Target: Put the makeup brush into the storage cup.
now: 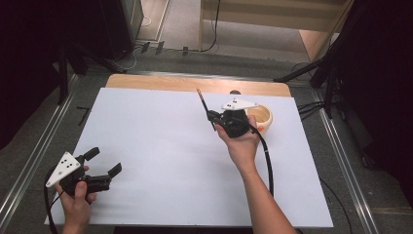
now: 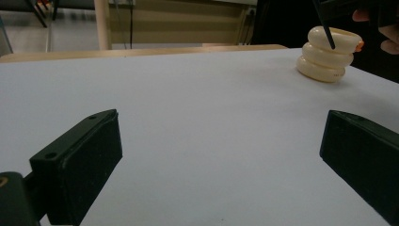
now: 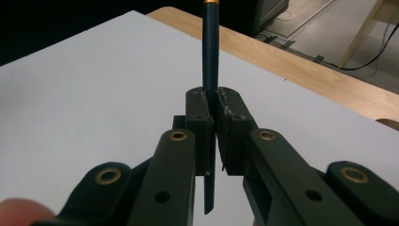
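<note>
My right gripper (image 1: 213, 116) is shut on a thin dark pencil (image 1: 203, 105) with an orange band near its far end; it stands a little above the white sheet, right of centre. In the right gripper view the pencil (image 3: 210, 56) is pinched between the two pads and sticks out past them, gripper (image 3: 215, 110). Just right of that hand sits a cream ribbed cup (image 1: 260, 117), also seen as the cup (image 2: 325, 56) far off in the left gripper view. My left gripper (image 1: 103, 163) rests open near the sheet's front left corner, jaws wide with nothing between them, gripper (image 2: 221, 150).
A white sheet (image 1: 160, 146) covers the wooden table (image 1: 185, 84), whose bare far edge shows. Metal rails run along both sides of the table. Dark stands and cables crowd the floor beyond the far corners. A cable trails from the right gripper along the forearm.
</note>
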The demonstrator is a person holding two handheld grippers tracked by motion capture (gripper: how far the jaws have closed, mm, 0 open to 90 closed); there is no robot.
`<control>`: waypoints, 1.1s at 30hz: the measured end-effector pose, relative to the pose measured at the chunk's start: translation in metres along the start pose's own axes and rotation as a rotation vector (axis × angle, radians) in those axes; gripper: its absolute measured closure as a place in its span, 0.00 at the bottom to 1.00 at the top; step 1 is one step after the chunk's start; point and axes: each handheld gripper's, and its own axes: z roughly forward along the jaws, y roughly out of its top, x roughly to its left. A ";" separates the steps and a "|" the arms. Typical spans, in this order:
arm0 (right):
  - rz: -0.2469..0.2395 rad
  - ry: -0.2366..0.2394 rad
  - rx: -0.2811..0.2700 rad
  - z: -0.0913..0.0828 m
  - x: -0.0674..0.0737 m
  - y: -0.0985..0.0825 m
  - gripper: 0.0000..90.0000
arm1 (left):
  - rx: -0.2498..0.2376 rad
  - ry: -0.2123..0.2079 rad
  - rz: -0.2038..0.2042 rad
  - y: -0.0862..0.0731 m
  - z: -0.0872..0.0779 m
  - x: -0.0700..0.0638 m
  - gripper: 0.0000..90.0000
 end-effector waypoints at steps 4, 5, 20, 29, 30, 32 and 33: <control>0.014 -0.015 -0.029 -0.004 -0.005 -0.001 0.95 | 0.000 0.000 0.000 0.000 0.000 0.000 0.01; 0.014 -0.015 -0.029 -0.004 -0.005 -0.001 0.95 | 0.001 -0.001 0.001 0.000 0.000 0.000 0.01; 0.036 -0.064 -0.096 -0.018 -0.018 -0.003 0.95 | 0.003 0.001 0.002 0.000 0.001 -0.001 0.01; 0.046 -0.100 -0.139 -0.028 -0.026 -0.003 0.95 | 0.004 0.001 0.003 0.000 0.001 -0.001 0.01; 0.048 -0.104 -0.142 -0.029 -0.027 -0.003 0.95 | 0.004 0.001 0.003 0.000 0.001 -0.001 0.01; 0.046 -0.108 -0.150 -0.030 -0.030 -0.003 0.95 | 0.004 0.001 0.003 0.000 0.001 -0.001 0.01; 0.046 -0.108 -0.150 -0.030 -0.030 -0.003 0.95 | 0.004 0.001 0.003 0.000 0.001 -0.001 0.01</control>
